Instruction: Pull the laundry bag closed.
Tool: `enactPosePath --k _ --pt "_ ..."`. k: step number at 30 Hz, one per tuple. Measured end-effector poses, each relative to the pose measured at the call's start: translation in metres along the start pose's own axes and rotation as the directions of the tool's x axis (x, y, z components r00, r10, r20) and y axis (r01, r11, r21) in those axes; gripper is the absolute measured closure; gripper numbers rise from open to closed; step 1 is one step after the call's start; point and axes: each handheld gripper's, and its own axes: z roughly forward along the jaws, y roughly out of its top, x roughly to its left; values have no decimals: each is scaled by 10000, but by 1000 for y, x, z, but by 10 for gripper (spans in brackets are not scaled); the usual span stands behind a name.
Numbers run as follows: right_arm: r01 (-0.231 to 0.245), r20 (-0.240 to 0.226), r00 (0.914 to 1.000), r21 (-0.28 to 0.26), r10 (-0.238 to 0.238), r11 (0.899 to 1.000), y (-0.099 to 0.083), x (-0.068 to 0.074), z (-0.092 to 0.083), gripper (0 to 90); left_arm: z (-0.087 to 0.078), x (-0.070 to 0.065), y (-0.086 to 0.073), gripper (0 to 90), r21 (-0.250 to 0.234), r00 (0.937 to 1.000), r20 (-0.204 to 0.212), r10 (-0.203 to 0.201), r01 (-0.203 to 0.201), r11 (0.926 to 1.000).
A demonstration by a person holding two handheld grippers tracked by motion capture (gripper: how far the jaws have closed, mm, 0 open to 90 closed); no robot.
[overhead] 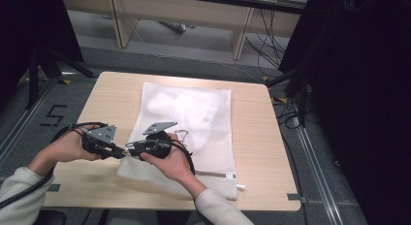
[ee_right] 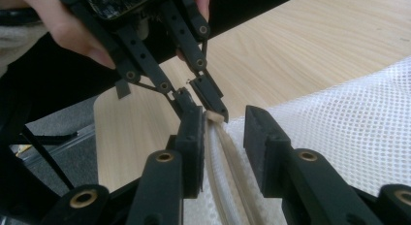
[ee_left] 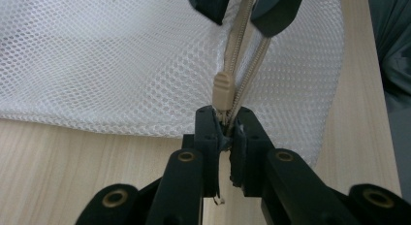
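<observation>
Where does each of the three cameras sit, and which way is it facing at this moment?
High view: above the person's side, looking forward and down on the table; both forearms and hands show.
Left gripper view: rides the left gripper, looking along its jaws at the zipper slider.
Right gripper view: rides the right gripper, facing the left gripper and the person's hand.
Shared: all show the white mesh bag.

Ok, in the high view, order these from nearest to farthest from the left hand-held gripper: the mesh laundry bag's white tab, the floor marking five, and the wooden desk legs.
1. Floor marking five, to its left.
2. White tab, at the bag's near right corner.
3. Wooden desk legs, far beyond the table.
</observation>
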Motion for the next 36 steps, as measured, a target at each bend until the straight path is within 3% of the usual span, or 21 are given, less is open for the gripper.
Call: enactPosePath --k 17,22,24,26,30,33,36 --pt "-457 -85 9989 169 458 9988 -6 -7 9 726 0 -1 2 813 94 9999 41 -93 92 9999" --pt "-415 -218 9989 -61 413 9991 -5 -7 13 725 -1 -2 2 813 134 10000 3 -59 59 9999" --pt "-551 -306 9980 127 555 9984 -2 -5 14 725 -1 -1 3 813 165 9999 -61 131 -130 9998" --pt "-404 -301 9987 162 409 9991 -1 -5 16 725 0 -2 3 814 180 10000 -27 -11 12 9998" --pt "-348 -327 9988 209 354 9992 1 -5 19 726 -1 -2 3 814 171 9999 -40 106 -106 9998" --pt "-608 -433 9971 316 622 9976 0 -5 21 726 0 -2 4 814 205 10000 -26 18 -18 9998" --pt "-541 -491 9972 446 562 9975 0 -5 25 741 -1 -2 5 814 260 9998 -51 188 -187 9995"
